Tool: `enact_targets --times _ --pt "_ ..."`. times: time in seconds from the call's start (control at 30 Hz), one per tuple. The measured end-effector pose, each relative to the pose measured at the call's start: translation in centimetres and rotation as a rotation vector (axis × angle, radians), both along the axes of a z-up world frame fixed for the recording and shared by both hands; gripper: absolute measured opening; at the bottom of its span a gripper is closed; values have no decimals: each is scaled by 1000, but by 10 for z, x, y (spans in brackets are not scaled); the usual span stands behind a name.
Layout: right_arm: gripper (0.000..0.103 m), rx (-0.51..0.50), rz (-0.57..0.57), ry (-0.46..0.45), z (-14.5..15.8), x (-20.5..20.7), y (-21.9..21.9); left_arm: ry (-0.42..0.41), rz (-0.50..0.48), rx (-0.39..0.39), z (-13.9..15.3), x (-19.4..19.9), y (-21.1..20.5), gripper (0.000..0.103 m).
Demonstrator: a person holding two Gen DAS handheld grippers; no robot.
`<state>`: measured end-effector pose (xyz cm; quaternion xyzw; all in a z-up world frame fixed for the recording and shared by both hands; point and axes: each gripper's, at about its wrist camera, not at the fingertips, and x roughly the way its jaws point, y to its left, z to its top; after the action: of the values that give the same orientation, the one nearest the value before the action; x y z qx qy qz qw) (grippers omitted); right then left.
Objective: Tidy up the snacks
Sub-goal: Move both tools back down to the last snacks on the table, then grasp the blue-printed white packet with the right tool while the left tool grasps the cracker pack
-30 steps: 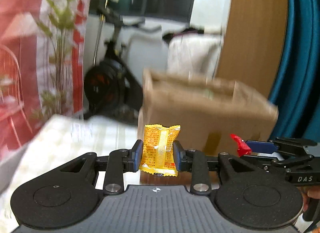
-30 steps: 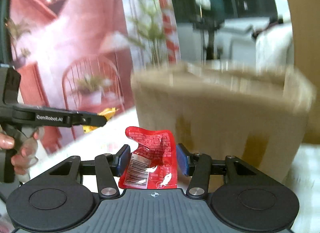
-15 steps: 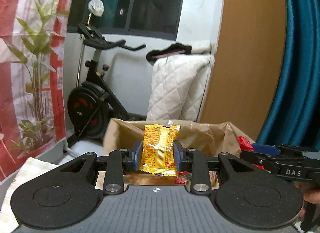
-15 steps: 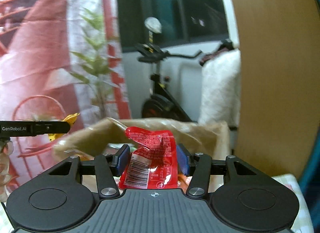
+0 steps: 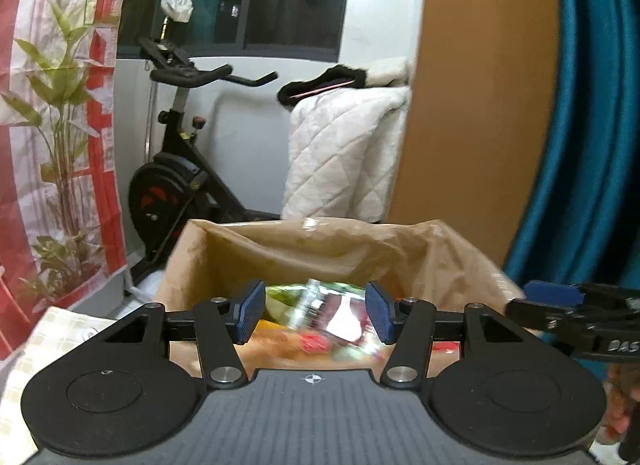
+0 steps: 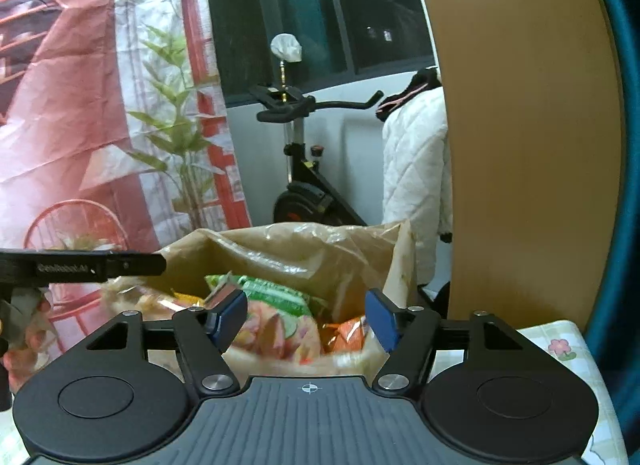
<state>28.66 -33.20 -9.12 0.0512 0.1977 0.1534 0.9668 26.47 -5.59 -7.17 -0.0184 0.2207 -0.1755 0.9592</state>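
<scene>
A brown paper bag stands open in front of both grippers, with several snack packets piled inside. My left gripper hangs over the bag's near rim, its jaws opening and nothing between the blue pads. My right gripper is over the same rim, jaws opening too and empty. In the left wrist view the right gripper's finger pokes in from the right. The left gripper's black finger crosses the left side of the right wrist view.
An exercise bike and a white quilted cover stand behind the bag. A wooden panel and a teal curtain rise at the right. A red printed backdrop hangs left. A checked tablecloth covers the table.
Both grippers came up over the bag and opened. The yellow packet left the left jaws and the red packet left the right jaws; both dropped out of sight into the bag.
</scene>
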Motion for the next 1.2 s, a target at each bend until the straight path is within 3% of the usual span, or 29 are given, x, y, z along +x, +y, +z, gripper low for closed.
enact_targets --times 0.3,0.7,1.03,1.2 --pt "61 -24 62 36 -23 -58 -23 83 -64 -52 -33 -54 -13 57" --pt "61 -75 24 329 -114 -97 -41 234 -123 1 -107 -71 -36 55" --pt "72 -257 127 506 -142 -129 -11 305 -125 -7 -131 -77 -25 54" --pt "74 -265 143 591 -155 -126 1 302 -119 -28 -132 -79 -17 54"
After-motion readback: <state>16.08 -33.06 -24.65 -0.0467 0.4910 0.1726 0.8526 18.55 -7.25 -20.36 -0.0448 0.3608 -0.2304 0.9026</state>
